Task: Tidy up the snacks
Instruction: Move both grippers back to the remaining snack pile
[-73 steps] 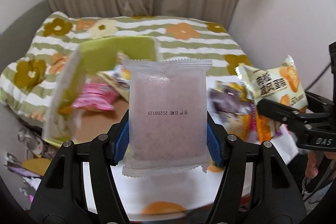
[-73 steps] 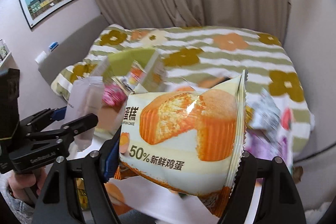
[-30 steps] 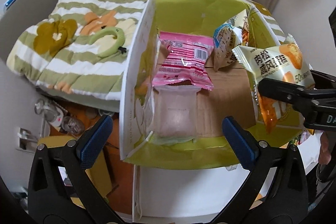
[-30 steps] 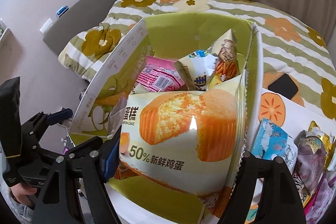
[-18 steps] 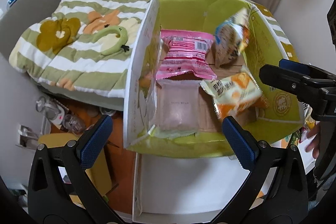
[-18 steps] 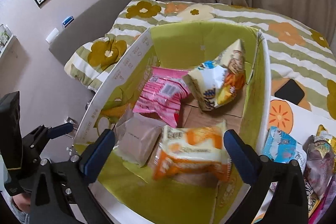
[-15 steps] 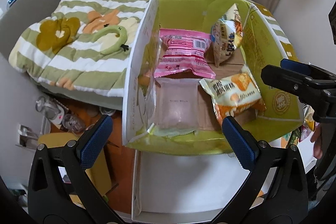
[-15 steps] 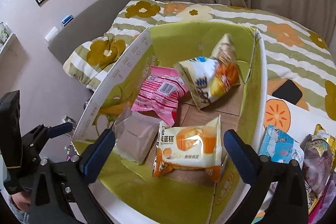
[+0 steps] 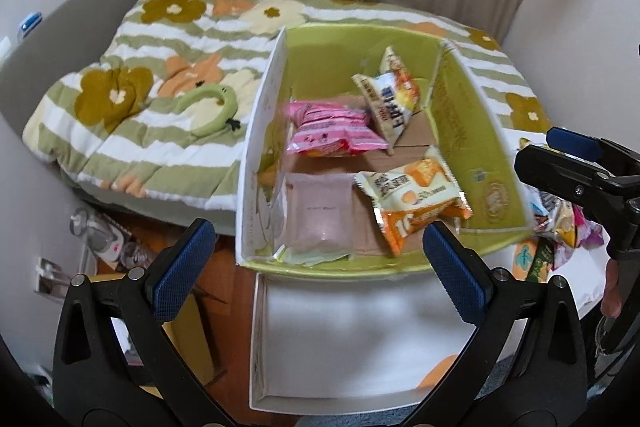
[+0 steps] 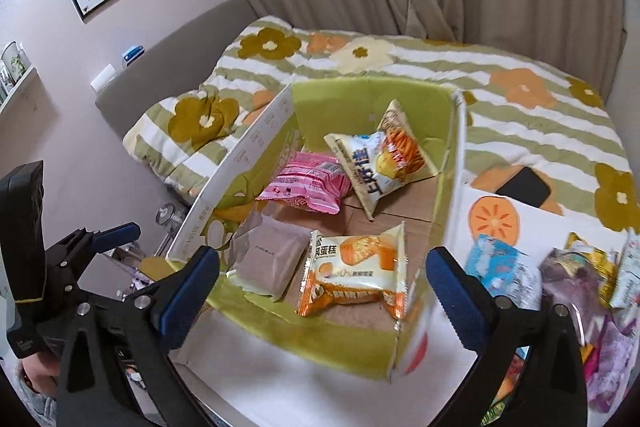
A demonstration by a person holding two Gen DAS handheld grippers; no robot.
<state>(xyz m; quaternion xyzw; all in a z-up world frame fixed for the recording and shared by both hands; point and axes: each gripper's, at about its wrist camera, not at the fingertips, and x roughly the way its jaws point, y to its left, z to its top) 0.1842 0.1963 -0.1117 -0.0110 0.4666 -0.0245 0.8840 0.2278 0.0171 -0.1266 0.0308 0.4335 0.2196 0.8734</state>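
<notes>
A green cardboard box [image 9: 476,131] [image 10: 448,163] stands open on the white table. Inside lie a pale pink packet [image 9: 318,213] [image 10: 272,257], an orange cake packet [image 9: 416,197] [image 10: 356,273], a bright pink packet [image 9: 332,133] [image 10: 306,183] and a white-blue chips bag [image 9: 390,99] [image 10: 378,165]. My left gripper [image 9: 318,269] is open and empty above the box's near edge. My right gripper [image 10: 322,293] is open and empty over the box's near right corner. More loose snacks [image 10: 568,275] [image 9: 560,223] lie on the table to the right.
A flowered striped quilt [image 9: 160,95] [image 10: 520,87] covers the bed behind the box. A black phone [image 10: 524,187] lies on the quilt. A green ring toy [image 9: 208,107] lies left of the box. Clutter [image 9: 104,231] sits on the floor at left.
Both grippers let their packets drop into the box and now stand open. Both have drawn back and up from the box; the cake packet has settled flat.
</notes>
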